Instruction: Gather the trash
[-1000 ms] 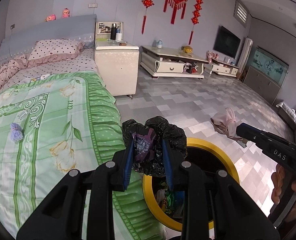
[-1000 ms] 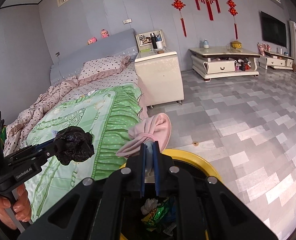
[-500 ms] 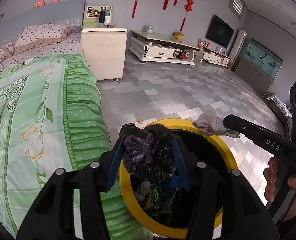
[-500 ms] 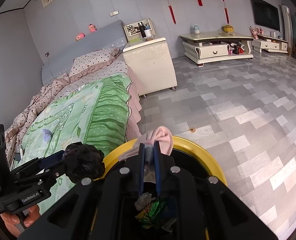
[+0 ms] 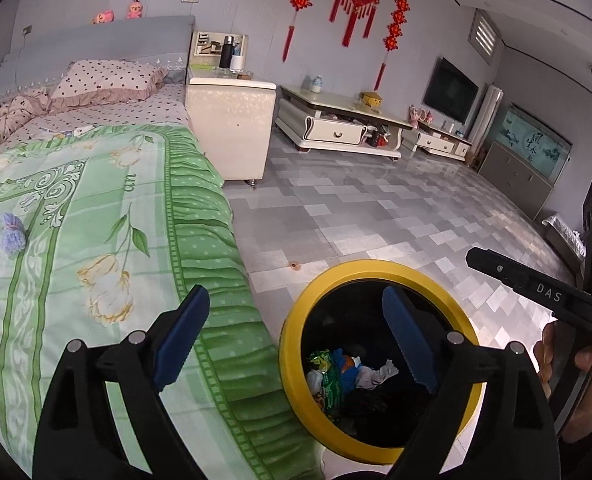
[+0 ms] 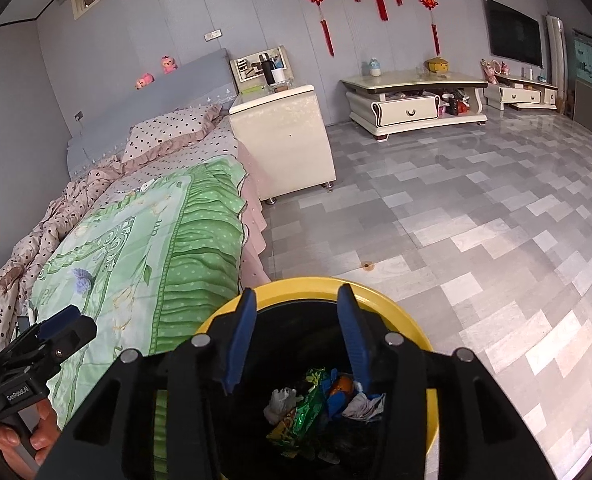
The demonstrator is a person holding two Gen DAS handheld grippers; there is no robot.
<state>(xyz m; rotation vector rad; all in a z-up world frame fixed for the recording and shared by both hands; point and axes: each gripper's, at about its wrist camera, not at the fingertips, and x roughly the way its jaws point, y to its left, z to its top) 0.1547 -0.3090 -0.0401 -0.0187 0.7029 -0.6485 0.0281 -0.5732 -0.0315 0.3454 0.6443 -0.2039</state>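
**Both grippers spread empty over the yellow bin**

The left gripper (image 5: 296, 336) fills the bottom of the left wrist view with its blue-padded fingers (image 5: 183, 332) spread wide and nothing between them. One finger sits over the green bedspread (image 5: 95, 208) at lower left, the other over the mouth of the bin (image 5: 376, 268) at lower centre-right. The bin has a yellow rim and a dark inside, and it stands on the grey tiled floor (image 5: 376, 208) right beside the bed's edge.

Inside the bin lies the trash (image 5: 344, 372): a green wrapper, something blue, an orange scrap, a pale crumpled tissue and dark material below them. In the right wrist view the same trash (image 6: 320, 396) shows at bottom centre, framed by the right gripper (image 6: 296, 336), whose fingers are also parted and hold nothing. Both of its fingertips lie over the rim of the bin (image 6: 400, 312).

The right gripper also appears at the right edge of the left wrist view, a black bar marked "DAS" with a hand (image 5: 572, 364) under it. The left gripper shows at lower left of the right wrist view, over the bedspread.

A small bluish pompom (image 5: 12, 236) lies on the bedspread at the left of the frame, well apart from the bin. A cream cabinet (image 5: 231, 120) stands at the bed's far corner, upper centre.
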